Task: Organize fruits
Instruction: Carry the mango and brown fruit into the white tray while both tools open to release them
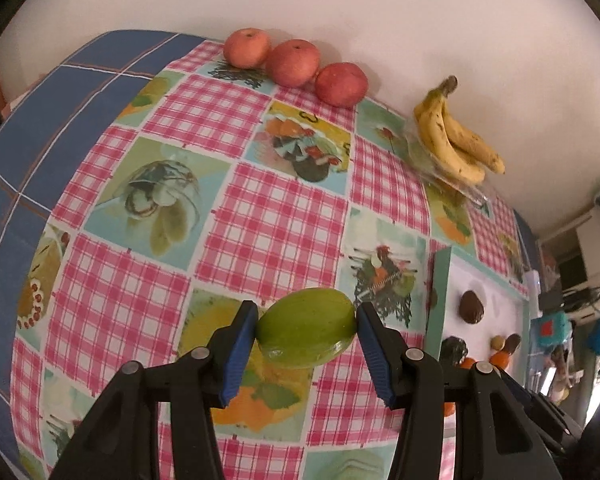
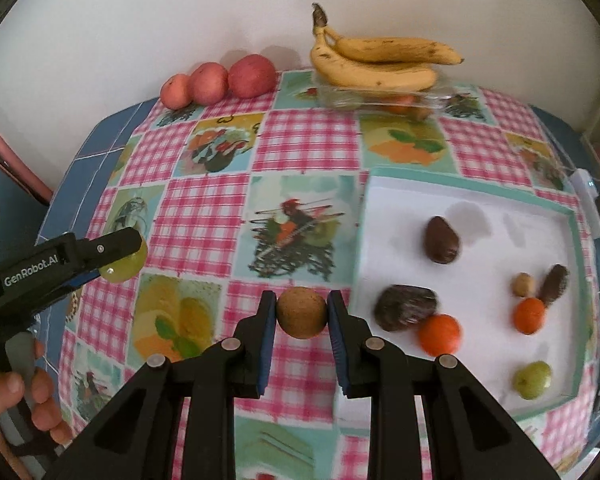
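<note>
Left tool [image 1: 306, 322] is clenched on one green fruit [image 1: 306, 328]; right tool [image 2: 302, 312] on one brown fruit [image 2: 302, 312], both above the bench [image 2: 300, 148]. Three apples [image 2: 216, 82], two bananas [image 2: 380, 62] are seen; seven fruits in one tray [image 2: 500, 200].

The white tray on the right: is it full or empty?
Partly filled. The white tray holds oranges, dark avocados and a green fruit, with bare floor between.

The right gripper [image 2: 302, 316] clamps a brown round fruit [image 2: 301, 312] at lower centre. At left, the left gripper [image 2: 120, 260] grips a green fruit [image 2: 130, 266]; bananas [image 2: 380, 60] lie at top.
</note>
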{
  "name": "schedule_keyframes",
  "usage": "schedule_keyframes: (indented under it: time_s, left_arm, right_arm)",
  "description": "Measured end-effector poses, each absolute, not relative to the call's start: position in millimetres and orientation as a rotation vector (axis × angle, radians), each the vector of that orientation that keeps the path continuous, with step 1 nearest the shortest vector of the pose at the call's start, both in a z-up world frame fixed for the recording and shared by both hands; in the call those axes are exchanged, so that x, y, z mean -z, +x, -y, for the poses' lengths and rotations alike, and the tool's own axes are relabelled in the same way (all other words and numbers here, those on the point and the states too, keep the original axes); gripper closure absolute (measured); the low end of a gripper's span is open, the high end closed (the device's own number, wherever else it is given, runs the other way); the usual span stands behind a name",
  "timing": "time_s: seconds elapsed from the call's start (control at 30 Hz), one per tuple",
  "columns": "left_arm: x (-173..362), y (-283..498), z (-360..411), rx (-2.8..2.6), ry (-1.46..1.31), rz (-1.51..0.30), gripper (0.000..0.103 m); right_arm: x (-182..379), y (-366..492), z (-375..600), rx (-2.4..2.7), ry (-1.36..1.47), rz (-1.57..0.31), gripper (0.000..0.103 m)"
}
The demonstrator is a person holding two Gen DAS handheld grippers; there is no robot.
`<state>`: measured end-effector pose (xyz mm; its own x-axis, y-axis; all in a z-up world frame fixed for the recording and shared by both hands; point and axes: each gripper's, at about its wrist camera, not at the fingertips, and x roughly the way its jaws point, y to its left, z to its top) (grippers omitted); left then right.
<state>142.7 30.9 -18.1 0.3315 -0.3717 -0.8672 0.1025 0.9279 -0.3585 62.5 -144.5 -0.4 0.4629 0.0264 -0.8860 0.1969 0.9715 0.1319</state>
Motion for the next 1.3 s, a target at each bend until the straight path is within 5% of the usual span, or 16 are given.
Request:
schedule_keyframes:
  time_s: [1.3]
  left_arm:
    - [20,34,182,0.694,0.057,-1.282,0.049]
  right_arm:
    - [11,-43,342,0.398,0.515,-1.049,0.076]
